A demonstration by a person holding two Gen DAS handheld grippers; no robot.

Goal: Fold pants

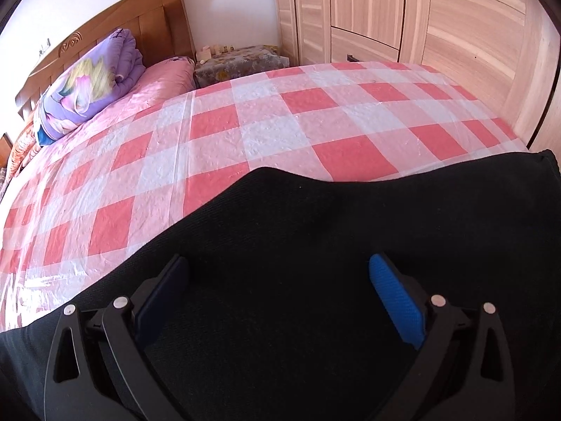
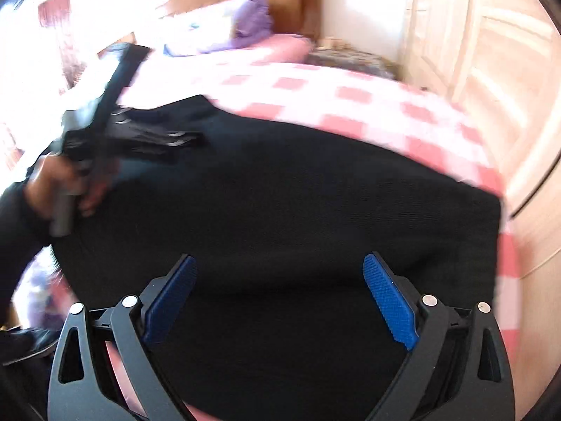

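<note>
The black pants (image 1: pixel 315 245) lie flat on the pink-and-white checked bed cover (image 1: pixel 245 122); they also fill the middle of the right wrist view (image 2: pixel 298 210). My left gripper (image 1: pixel 278 273) is open and empty, its blue pads (image 1: pixel 396 301) spread just above the fabric near its edge. My right gripper (image 2: pixel 278 273) is open and empty too, hovering over the pants. The left gripper also shows in the right wrist view (image 2: pixel 140 133), held by a hand at the pants' far left edge. That view is motion-blurred.
A wooden headboard (image 1: pixel 105 35), a purple folded quilt (image 1: pixel 91 80) and a pink pillow (image 1: pixel 168 73) sit at the bed's head. A cloth-covered nightstand (image 1: pixel 242 61) stands beside it. Wooden wardrobe doors (image 1: pixel 438 28) run along the bed's right side.
</note>
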